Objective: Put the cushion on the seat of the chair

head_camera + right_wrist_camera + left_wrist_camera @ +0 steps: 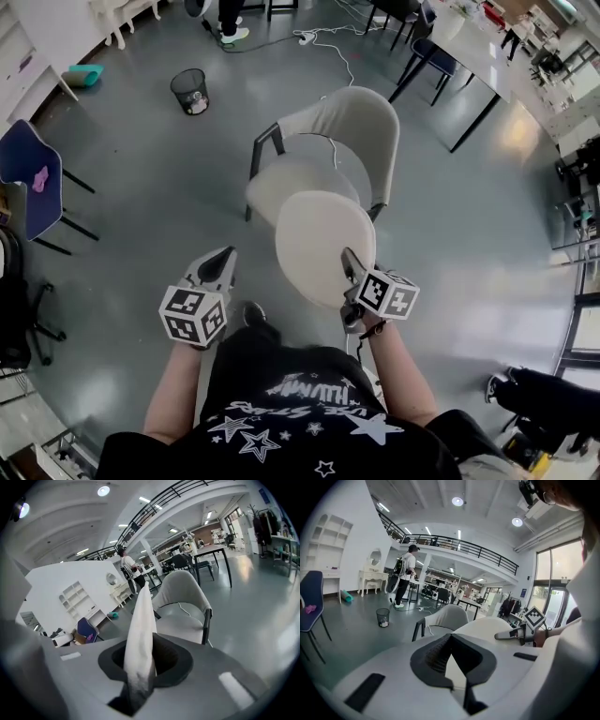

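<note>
Two-handed forward reach — right gripper (pixel 351 262) pinches cushion (pixel 317 242), left gripper (pixel 223 262) closed.

Glossy grey floor (pixel 141 187). Beige chair (pixel 337 131) stands on it just ahead of both grippers, nearer the right gripper (pixel 352 262). Black mesh bin (pixel 190 91) sits well ahead-left of the left gripper (pixel 225 260), and a blue chair (pixel 33 178) far to its left. White cable (pixel 328 39) lies beyond the beige chair. Dark-legged table (pixel 478 56) is ahead-right of the right gripper.

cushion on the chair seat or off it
Off: the cushion is held up short of the chair, edge pinched in the right gripper.
</note>
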`<state>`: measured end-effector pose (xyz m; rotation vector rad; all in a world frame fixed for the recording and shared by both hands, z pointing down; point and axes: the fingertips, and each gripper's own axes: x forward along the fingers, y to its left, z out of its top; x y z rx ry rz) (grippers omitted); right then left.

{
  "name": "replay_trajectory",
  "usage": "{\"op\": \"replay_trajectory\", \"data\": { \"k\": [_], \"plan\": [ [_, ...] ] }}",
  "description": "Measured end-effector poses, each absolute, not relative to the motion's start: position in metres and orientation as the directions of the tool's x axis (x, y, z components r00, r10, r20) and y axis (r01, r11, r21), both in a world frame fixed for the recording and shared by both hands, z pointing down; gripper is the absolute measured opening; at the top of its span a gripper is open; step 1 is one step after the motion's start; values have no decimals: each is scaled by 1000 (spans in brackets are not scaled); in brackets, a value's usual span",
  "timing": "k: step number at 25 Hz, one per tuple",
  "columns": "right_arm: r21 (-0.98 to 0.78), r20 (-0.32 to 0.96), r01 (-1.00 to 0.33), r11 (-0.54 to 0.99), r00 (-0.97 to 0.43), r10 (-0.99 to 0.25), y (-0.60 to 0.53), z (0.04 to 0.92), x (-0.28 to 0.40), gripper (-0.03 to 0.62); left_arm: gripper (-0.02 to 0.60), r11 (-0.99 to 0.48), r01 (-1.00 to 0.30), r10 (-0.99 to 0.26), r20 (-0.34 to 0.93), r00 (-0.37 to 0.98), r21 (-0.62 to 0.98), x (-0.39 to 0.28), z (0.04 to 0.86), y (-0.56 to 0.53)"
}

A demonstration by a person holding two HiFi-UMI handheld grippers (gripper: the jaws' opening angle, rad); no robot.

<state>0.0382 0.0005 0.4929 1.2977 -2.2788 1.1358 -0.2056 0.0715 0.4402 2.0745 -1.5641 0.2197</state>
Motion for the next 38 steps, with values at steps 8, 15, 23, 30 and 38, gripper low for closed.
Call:
{"op": "replay_trajectory", "data": {
  "k": [8, 15, 23, 30, 38],
  "plan": [
    [-502, 605, -835, 225, -525, -599, 0, 507, -5, 61, 9, -262, -890, -793, 443, 419, 374, -238, 464, 38],
    [-512, 634, -846, 149, -489, -599, -13, 522, 3, 61, 9, -292, -872, -759, 460, 461, 392, -240, 482, 4],
    [-586, 638, -809, 38, -490, -595, -80, 551, -9, 61, 9, -266, -882, -745, 498, 444, 388, -242, 485, -57],
    [-665, 574, -740, 94, -588, -570, -144, 570, -40, 61, 9, -306, -877, -677, 564, 473, 370, -224, 505, -122],
    [-754, 551, -657, -22, -614, -565, -176, 591, -52, 61, 9, -309, -885, -659, 593, 464, 349, -226, 518, -183]
  ]
}}
